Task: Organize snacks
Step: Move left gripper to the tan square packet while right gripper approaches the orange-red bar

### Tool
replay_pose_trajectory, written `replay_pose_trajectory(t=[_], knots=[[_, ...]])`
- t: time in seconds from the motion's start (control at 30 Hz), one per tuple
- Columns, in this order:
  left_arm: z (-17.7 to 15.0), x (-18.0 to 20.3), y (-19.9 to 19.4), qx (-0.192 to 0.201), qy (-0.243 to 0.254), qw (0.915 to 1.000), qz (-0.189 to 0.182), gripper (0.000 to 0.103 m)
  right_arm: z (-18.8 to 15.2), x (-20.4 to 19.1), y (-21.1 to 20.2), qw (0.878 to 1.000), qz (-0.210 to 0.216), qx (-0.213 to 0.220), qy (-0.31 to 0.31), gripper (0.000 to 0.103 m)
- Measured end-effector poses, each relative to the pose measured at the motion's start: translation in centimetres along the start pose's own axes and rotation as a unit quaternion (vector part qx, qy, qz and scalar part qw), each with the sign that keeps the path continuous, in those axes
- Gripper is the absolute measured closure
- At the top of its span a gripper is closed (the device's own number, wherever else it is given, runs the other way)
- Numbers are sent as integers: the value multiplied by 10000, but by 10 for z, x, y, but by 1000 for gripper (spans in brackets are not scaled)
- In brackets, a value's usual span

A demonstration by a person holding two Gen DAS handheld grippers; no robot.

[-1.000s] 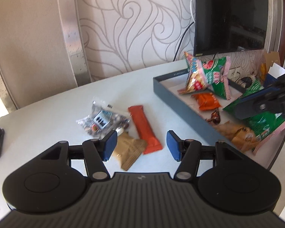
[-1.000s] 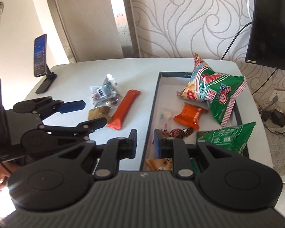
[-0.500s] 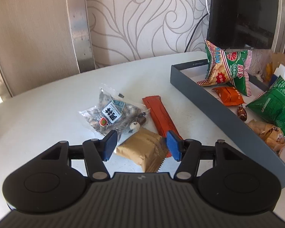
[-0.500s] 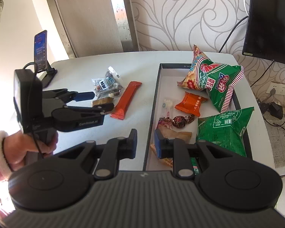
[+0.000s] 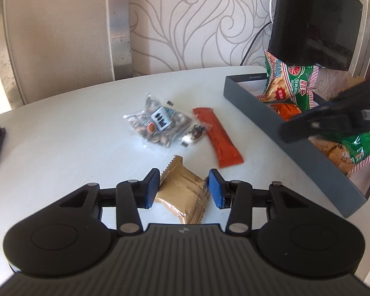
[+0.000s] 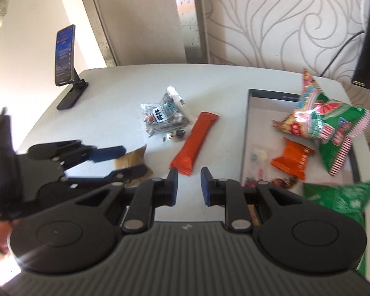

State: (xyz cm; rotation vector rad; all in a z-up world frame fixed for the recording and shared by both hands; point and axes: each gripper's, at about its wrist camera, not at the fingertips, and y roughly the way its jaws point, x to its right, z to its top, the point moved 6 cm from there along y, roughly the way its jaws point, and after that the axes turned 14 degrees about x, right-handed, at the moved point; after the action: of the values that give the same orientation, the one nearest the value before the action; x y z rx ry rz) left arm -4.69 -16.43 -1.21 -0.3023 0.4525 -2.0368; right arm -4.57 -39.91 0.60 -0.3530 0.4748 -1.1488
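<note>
A tan snack packet (image 5: 182,192) lies on the white table between the open jaws of my left gripper (image 5: 183,188); it also shows in the right wrist view (image 6: 133,159), with the left gripper (image 6: 120,159) around it. A clear bag of nuts (image 5: 160,125) (image 6: 164,118) and an orange-red bar (image 5: 218,139) (image 6: 196,143) lie beyond it. A dark tray (image 5: 293,145) (image 6: 245,133) holds green chip bags (image 5: 289,81) (image 6: 325,123), an orange packet (image 6: 293,160) and small sweets. My right gripper (image 6: 189,185) is open and empty, above the table near the bar's end.
A phone on a stand (image 6: 66,56) stands at the table's far left corner. A dark monitor (image 5: 313,22) hangs on the wall behind the tray. The right gripper's arm (image 5: 333,120) reaches over the tray in the left wrist view.
My left gripper has come forward and down, so the tan packet now sits between its jaws. My right gripper has opened wider and shifted left from the tray toward the orange-red bar.
</note>
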Motion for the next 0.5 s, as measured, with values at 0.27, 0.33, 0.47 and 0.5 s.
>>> replay_pose_trajectory(t=[0.27, 0.33, 0.47, 0.5], knots=[[-9, -23, -26, -90, 75, 9999, 91, 53, -8, 1, 62, 9988, -370, -288, 143, 78], [-10, -26, -30, -101, 84, 9999, 92, 53, -10, 3, 70, 9981, -476, -326, 201, 60], [-10, -32, -37, -60, 121, 9999, 37, 53, -10, 3, 84, 9974, -597, -278, 299, 49], [-9, -33, -37, -53, 150, 9999, 32, 52, -10, 2, 87, 9975, -637, -227, 225, 48]])
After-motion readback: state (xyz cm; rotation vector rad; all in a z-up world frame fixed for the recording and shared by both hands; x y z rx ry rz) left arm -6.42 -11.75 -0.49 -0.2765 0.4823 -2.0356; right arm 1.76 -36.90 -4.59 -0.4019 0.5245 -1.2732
